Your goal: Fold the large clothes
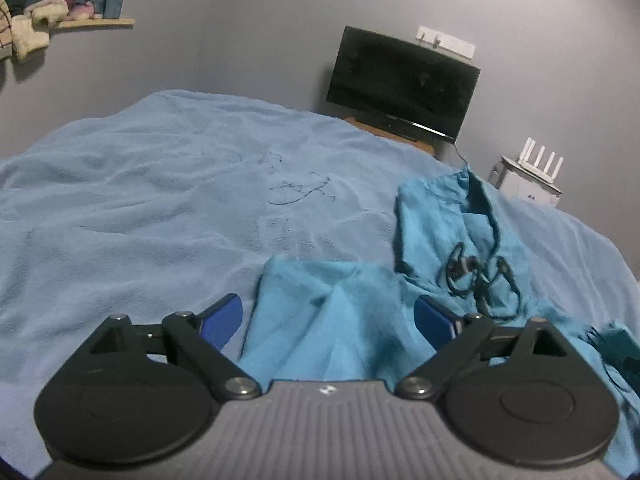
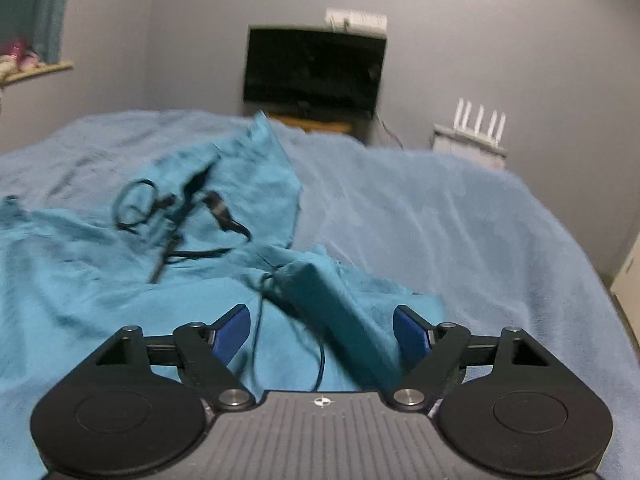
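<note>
Two tongs, left tongs [image 1: 328, 316] and right tongs [image 2: 322, 330], both spread and pinching nothing, over rumpled teal garment [image 1: 328, 320] on bed [image 1: 140, 200] toward its right edge, cloth directly ahead, right nearer its bulk.

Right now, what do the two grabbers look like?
Both look the same. The left gripper and right gripper each have blue fingers, black arms with silver bolts, round black discs, and a ribbed grey body with a small white mark.
</note>
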{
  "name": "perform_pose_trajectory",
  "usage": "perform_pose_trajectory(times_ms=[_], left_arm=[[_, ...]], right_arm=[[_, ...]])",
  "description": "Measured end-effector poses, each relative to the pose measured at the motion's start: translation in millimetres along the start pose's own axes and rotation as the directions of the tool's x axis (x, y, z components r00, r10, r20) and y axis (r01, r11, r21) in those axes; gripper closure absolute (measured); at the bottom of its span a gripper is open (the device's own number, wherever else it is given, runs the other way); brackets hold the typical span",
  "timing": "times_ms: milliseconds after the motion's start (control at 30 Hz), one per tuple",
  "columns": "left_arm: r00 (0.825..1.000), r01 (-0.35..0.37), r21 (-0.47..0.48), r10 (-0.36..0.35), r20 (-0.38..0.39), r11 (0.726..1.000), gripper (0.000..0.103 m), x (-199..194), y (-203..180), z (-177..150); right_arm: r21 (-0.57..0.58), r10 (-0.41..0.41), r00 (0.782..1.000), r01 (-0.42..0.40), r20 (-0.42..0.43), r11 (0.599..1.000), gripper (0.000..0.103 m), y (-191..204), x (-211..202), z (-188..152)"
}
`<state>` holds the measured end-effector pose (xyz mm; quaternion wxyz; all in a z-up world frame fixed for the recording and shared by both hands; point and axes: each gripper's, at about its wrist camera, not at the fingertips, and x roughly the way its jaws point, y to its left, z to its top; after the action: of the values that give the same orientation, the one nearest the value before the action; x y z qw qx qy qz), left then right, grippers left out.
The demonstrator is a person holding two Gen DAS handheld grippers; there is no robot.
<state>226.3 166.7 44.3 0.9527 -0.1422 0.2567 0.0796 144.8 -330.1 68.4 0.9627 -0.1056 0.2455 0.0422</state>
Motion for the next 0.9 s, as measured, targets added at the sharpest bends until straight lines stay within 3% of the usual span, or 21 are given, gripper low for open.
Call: perform_pose_trajectory(times_ms=[100,200,300,367,400,533,633,733,833,900], left_arm=[[0.999,0.042,0.165,-0.043,0.003,0.985,0.01,-38,-26,-24],[0.996,0.074,0.32,-0.084,0.017,0.944,0.01,-61,-60,-58],[0.991,0.128,0.42,-0.128,-0.028,0.899,0.01,-59,-90,-89],[0.996,0.084,0.482,-0.068,-0.052,0.872,0.01,-45,-99,-106],[0.998,0.049,0.487,-0.025,-0.055,0.872,0.01,-38,-96,-112],[0.987,-0.065,0.367,0.114,-0.113,0.928,0.007,-19,-50,-115],[0.978,-0.094,0.174,0.123,-0.167,0.98,0.004,-25,-5,-108],[0.983,-0.068,-0.019,0.064,-0.171,0.998,0.004,-45,25,-105],[0.989,-0.088,0.055,0.093,-0.111,0.995,0.004,-76,14,-103],[0.993,-0.062,0.093,0.071,-0.096,0.994,0.004,-97,7,-103]], right_arm=[[-0.048,0.075,0.997,-0.073,0.031,0.996,0.022,8,-43,-21],[-0.086,0.152,0.987,-0.148,0.047,0.985,0.021,24,-71,-45],[-0.134,0.181,0.982,-0.173,0.048,0.976,0.021,44,-74,-65],[-0.146,0.162,0.987,-0.158,0.01,0.977,0.022,48,-61,-73],[-0.145,0.134,0.991,-0.133,0.002,0.981,0.023,46,-53,-75],[-0.073,-0.06,0.997,0.057,-0.043,0.996,0.02,13,-22,-81],[0.108,-0.142,0.984,0.154,-0.111,0.982,0.017,-24,-18,-85],[0.307,-0.078,0.992,0.104,-0.095,0.946,0.017,-45,-39,-92],[0.373,-0.072,0.993,0.101,-0.092,0.922,0.017,-48,-57,-99],[0.4,-0.069,0.992,0.105,-0.105,0.911,0.017,-48,-68,-107]])
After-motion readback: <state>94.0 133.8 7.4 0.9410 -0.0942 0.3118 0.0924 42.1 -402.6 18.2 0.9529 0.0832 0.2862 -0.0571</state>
